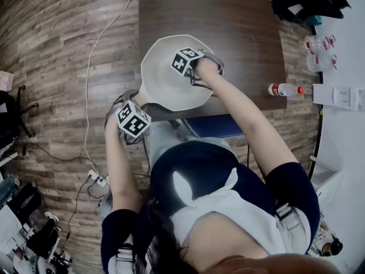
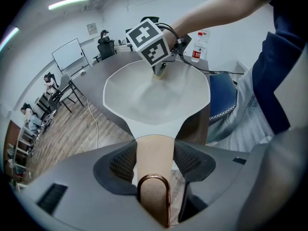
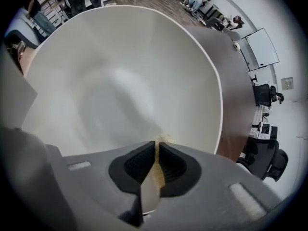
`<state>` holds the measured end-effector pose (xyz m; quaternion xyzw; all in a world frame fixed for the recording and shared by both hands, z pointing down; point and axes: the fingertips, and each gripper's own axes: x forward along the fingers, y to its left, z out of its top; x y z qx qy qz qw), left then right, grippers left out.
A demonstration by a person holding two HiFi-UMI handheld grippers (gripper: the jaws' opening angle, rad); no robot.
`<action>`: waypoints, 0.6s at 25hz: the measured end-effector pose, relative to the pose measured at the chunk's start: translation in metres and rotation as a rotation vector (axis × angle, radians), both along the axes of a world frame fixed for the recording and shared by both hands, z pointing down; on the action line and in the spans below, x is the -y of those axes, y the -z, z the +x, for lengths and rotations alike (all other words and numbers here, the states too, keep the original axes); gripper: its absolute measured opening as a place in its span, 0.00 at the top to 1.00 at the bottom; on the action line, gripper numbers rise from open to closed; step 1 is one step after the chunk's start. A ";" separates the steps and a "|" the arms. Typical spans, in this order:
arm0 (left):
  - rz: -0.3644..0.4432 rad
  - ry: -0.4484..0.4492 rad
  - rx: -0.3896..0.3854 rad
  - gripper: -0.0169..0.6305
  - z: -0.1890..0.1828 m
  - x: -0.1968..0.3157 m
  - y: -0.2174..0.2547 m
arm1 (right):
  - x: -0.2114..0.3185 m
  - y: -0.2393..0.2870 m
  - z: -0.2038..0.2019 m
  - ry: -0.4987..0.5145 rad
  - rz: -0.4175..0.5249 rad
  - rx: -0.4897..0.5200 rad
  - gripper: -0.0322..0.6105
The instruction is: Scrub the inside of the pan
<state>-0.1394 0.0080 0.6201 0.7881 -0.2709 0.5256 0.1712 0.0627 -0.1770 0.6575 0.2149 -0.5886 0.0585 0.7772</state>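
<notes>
- Wood-plank floor (image 1: 57, 67) surrounds a dark brown bench (image 1: 228, 16), which fills the head view's 12 o'clock. The person stands at its near edge, so both arms reach the work without stretching.
- A blue chair (image 1: 214, 127) sits tucked under the bench edge, just beside the person's legs and clear of the arms.
- The white pan (image 1: 165, 87) lies at the bench's near edge, bowl facing up, with its tan handle (image 2: 147, 146) pointing toward 7 o'clock, off the bench. I cannot tell whether its base rests fully on the bench.
- The left tool (image 2: 155, 160) is clamped on that handle, both pads pressed to its sides. This grip likely serves to brace the pan against the push of scrubbing.
- A plastic bottle (image 1: 283, 89) lies at the pan's 3 o'clock, well apart from it and out of the way.
- The right tool (image 3: 157, 150) points steeply down into the bowl at about 1 o'clock from its centre. Its jaws are nearly together, pinching a thin yellowish scrub pad (image 3: 150, 191).
- The pad's tip meets the pan's inner wall, which suggests scrubbing is under way.
</notes>
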 end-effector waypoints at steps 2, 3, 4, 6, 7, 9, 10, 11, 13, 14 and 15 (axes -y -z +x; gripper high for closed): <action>0.000 0.003 -0.001 0.60 0.000 -0.001 0.000 | -0.009 -0.003 0.004 -0.003 -0.045 -0.029 0.91; 0.000 0.004 -0.003 0.60 0.000 -0.001 0.000 | -0.014 -0.004 0.006 -0.004 -0.068 -0.042 0.91; 0.001 0.006 -0.004 0.60 0.000 -0.002 0.000 | -0.019 -0.005 0.007 -0.006 -0.088 -0.054 0.91; 0.002 0.009 -0.007 0.60 0.000 -0.002 0.000 | -0.025 -0.007 0.010 -0.008 -0.120 -0.071 0.91; 0.002 0.011 -0.008 0.60 0.000 -0.002 0.000 | -0.028 -0.008 0.010 -0.008 -0.135 -0.076 0.91; 0.003 0.015 -0.007 0.60 0.000 -0.001 0.001 | -0.035 -0.010 0.011 -0.010 -0.173 -0.082 0.91; 0.003 0.016 -0.007 0.60 0.000 -0.001 0.001 | -0.039 -0.010 0.013 -0.016 -0.198 -0.087 0.91; 0.003 0.017 -0.007 0.60 0.000 -0.001 0.001 | -0.044 -0.011 0.014 -0.025 -0.224 -0.091 0.91; 0.002 0.018 -0.005 0.60 0.000 0.000 0.001 | -0.056 -0.011 0.015 -0.057 -0.275 -0.089 0.91; 0.001 0.019 -0.005 0.60 -0.001 0.000 0.001 | -0.063 -0.009 0.015 -0.079 -0.299 -0.090 0.91; 0.001 0.021 -0.005 0.60 0.000 0.000 0.001 | -0.069 -0.008 0.016 -0.093 -0.321 -0.093 0.91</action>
